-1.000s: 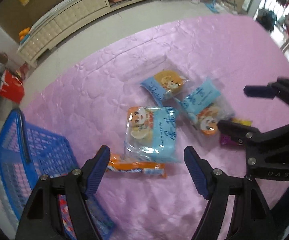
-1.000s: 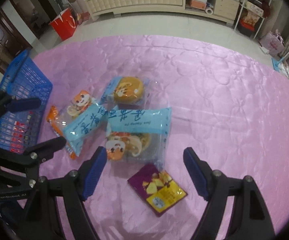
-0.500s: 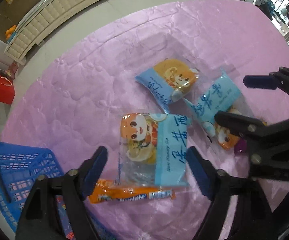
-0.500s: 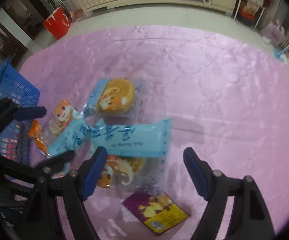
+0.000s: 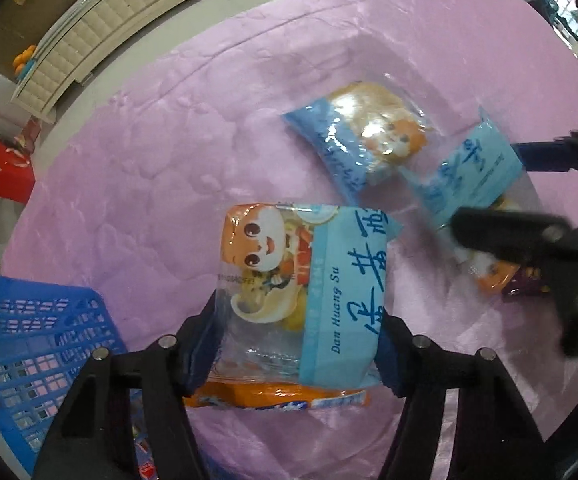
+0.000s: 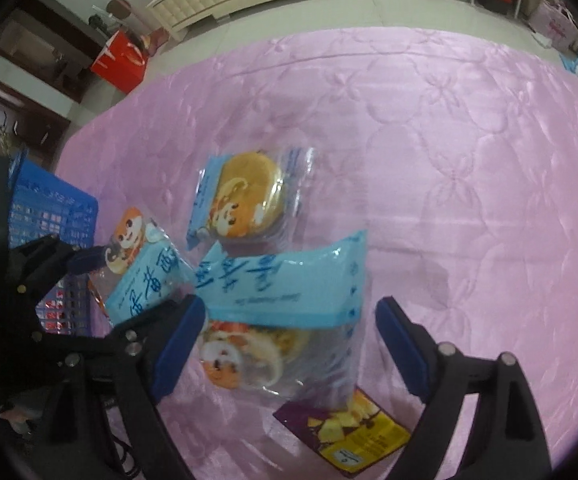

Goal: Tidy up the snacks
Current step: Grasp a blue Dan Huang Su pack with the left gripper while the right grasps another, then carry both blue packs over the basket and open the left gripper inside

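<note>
**Snack pouches under both grippers, none lifted yet**

Pouch, near [image 5: 301, 300]: clear-and-blue pastry pack with a cartoon face, flat on the pink cloth [image 5: 149, 168], its lower edge lying over an orange bar [image 5: 277, 398]. Left gripper [image 5: 299, 344] straddles it, blue pads close against both side edges; whether they press yet cannot be told.

Pouch, middle [image 6: 281, 320]: same kind, between the spread, unclenched fingers of the right gripper [image 6: 285, 344]; one corner overlaps a purple packet [image 6: 349, 436].

Pouch, far [image 6: 245, 200]: lies alone, just beyond the other two.

Basket [image 5: 29, 340]: blue, at the left edge of the cloth, near the left gripper, some wrapped items visible inside.

Risks, as judged:
- Slick film may buckle or slide out of a side-edge pinch, dropping the pack short of the basket.
- Closing low could catch the orange bar too, or drag it along.
- Right gripper may nip the purple packet's corner with its pouch.
- Grippers work near each other; arms may collide on the lift.
</note>
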The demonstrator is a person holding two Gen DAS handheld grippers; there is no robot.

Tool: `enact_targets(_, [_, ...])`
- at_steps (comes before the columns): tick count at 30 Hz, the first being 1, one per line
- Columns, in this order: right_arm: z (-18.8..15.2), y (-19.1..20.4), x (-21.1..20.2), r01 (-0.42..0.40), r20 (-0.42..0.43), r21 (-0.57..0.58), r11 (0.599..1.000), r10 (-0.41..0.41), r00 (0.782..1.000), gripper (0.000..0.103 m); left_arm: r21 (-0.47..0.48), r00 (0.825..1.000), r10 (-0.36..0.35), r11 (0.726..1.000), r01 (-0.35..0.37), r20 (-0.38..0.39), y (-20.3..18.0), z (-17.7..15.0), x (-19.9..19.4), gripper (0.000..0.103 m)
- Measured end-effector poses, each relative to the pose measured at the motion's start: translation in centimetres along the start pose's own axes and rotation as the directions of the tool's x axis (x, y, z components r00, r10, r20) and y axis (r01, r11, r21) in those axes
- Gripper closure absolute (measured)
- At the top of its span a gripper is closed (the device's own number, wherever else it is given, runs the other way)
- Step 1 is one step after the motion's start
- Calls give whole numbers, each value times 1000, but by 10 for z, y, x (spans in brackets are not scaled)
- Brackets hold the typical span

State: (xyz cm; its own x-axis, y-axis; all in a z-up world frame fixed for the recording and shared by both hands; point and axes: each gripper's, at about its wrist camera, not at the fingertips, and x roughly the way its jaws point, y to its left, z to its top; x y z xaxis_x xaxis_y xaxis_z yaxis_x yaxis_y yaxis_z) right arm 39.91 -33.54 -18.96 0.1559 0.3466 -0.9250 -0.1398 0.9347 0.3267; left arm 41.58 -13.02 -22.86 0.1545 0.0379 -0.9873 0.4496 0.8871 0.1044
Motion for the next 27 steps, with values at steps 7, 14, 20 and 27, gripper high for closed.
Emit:
enact_targets(7, [-8, 8, -2, -10, -16, -26, 1000, 9, 1000, 13, -29, 999, 23, 999, -22, 42, -1, -9, -20, 41])
enact_targets(14, [-8, 18, 6, 68, -25, -49, 996, -69, 997, 13, -91, 998, 41, 995, -37, 46, 2, -19, -32, 41])
enact_targets(20, [-5, 31, 22, 151, -34, -86, 985, -154, 987, 13, -142, 997, 55, 989, -48, 48, 21, -28, -33, 41])
enact_targets(27, [-24, 46, 5, 171, 34, -120, 978, -168, 985, 32, -133, 994, 41, 991, -27, 102, 13, -34, -45, 41])
